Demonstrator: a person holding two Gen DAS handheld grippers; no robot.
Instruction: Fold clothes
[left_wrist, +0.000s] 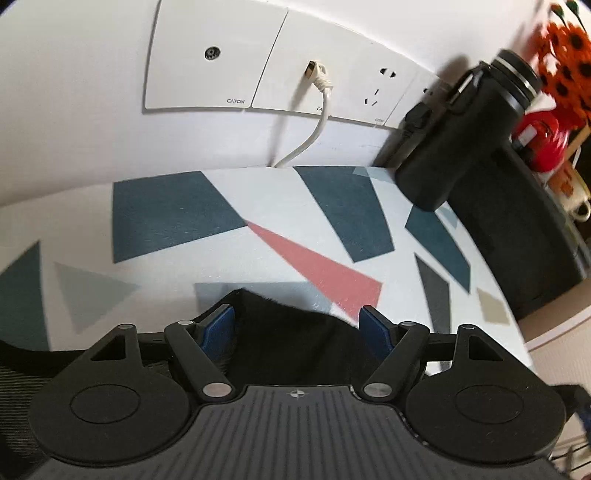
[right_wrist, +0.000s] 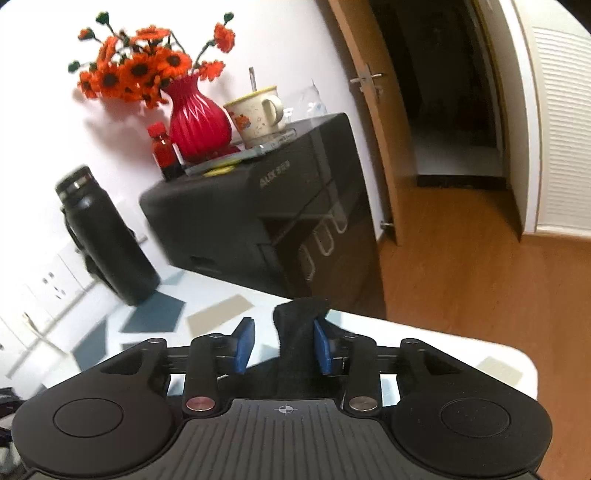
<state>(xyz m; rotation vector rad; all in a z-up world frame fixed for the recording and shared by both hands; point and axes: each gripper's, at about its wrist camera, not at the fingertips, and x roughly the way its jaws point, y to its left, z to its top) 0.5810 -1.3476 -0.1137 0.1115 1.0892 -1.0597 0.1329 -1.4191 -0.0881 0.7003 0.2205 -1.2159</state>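
A black garment (left_wrist: 291, 343) lies on the patterned tablecloth (left_wrist: 280, 206), with a bunched edge reaching up between the fingers of my left gripper (left_wrist: 297, 321). Its blue pads (left_wrist: 221, 326) stand wide apart and do not press the cloth, so it is open. In the right wrist view a peak of the same black garment (right_wrist: 299, 321) stands up against the right-hand blue pad (right_wrist: 322, 347) of my right gripper (right_wrist: 282, 345). A gap shows between the cloth and the left-hand pad, so this gripper is open too, close to the table's corner.
A black flask (left_wrist: 461, 136) (right_wrist: 107, 236) stands at the back of the table by the wall sockets (left_wrist: 258, 62) and a white cable (left_wrist: 314, 125). Beside the table a black cabinet (right_wrist: 258, 221) carries a red vase (right_wrist: 197, 122), a mug (right_wrist: 255, 114) and a small red bottle (right_wrist: 164, 155). Wooden floor (right_wrist: 461, 295) and an open door (right_wrist: 373, 122) lie to the right.
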